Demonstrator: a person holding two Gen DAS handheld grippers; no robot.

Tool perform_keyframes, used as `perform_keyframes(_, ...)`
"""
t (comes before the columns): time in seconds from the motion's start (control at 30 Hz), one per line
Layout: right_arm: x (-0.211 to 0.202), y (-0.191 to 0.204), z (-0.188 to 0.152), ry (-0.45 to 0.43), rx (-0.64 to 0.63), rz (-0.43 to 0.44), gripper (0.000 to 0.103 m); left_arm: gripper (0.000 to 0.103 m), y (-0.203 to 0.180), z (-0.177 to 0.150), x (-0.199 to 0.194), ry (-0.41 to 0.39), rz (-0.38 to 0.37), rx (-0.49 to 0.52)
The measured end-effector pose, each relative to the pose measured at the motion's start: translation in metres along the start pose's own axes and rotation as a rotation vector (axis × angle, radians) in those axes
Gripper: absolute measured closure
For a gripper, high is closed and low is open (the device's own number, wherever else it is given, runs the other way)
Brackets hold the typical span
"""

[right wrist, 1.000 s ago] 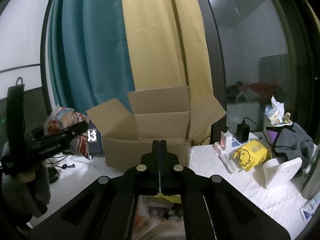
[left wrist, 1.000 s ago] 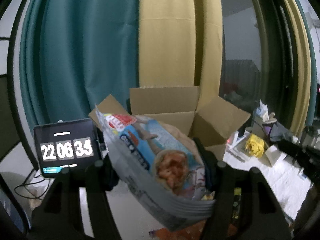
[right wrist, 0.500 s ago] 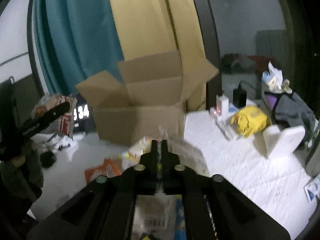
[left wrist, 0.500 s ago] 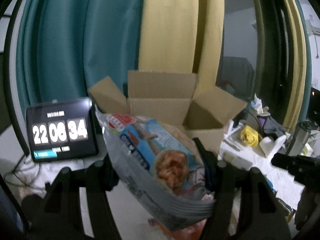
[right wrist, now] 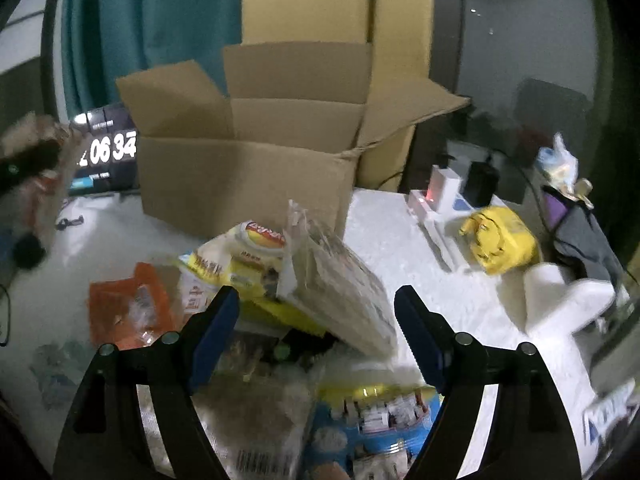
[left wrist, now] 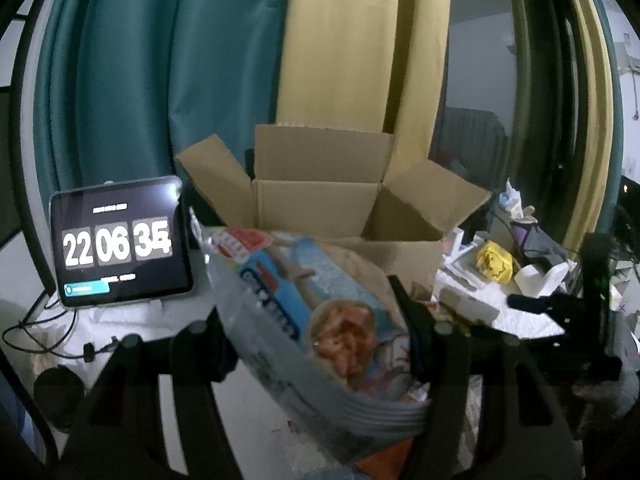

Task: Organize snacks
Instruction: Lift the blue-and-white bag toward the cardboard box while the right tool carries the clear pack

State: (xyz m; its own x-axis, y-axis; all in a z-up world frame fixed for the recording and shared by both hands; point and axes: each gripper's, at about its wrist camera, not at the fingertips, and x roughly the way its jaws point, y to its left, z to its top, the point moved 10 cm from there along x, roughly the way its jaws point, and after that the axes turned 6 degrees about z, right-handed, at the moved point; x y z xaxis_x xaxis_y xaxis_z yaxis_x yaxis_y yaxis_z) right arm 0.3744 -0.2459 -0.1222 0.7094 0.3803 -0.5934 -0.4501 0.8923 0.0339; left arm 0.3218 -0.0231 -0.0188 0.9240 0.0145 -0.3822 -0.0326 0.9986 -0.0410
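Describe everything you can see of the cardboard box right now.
The cardboard box is plain brown corrugated card, upright on the white table in front of the teal and yellow curtains. All four top flaps are open and splayed outward. What shows of its inside looks empty; the bottom is hidden. The clock display stands to its left, and a pile of snack packets lies before it. Neither pair of tongs touches it.
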Motion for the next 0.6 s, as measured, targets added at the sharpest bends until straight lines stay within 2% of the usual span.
perform_keyframes(0.07, 0.008, -0.006, 0.004, -0.004, 0.018, -0.001, 0.021, 0.039, -0.002, 0.002, 0.003, -0.002, 0.002, 0.010)
perform_keyframes(0.1, 0.012, -0.009, 0.004, 0.008, 0.022, -0.002, 0.027, 0.039, -0.002, 0.003, 0.005, 0.000, 0.001, 0.014)
perform_keyframes(0.13, 0.018, -0.011, 0.001, 0.031, 0.031, 0.016, 0.038, 0.039, -0.003, 0.003, 0.007, 0.002, 0.003, 0.020)
perform_keyframes(0.17, 0.022, -0.012, -0.002, 0.047, 0.042, 0.022, 0.070, 0.039, -0.003, 0.004, 0.008, 0.004, 0.004, 0.024)
perform_keyframes(0.27, 0.018, -0.013, -0.002, 0.026, 0.038, 0.021, 0.075, 0.039, -0.007, 0.009, 0.014, 0.006, 0.006, 0.045)
perform_keyframes(0.37, 0.000, -0.014, 0.010, -0.035, 0.049, 0.019, 0.079, 0.039, -0.010, 0.021, 0.016, -0.019, 0.013, 0.069)
perform_keyframes(0.6, -0.060, 0.000, 0.069, -0.214, 0.016, 0.072, 0.080, 0.039, -0.008, 0.057, 0.025, -0.086, 0.038, 0.098)
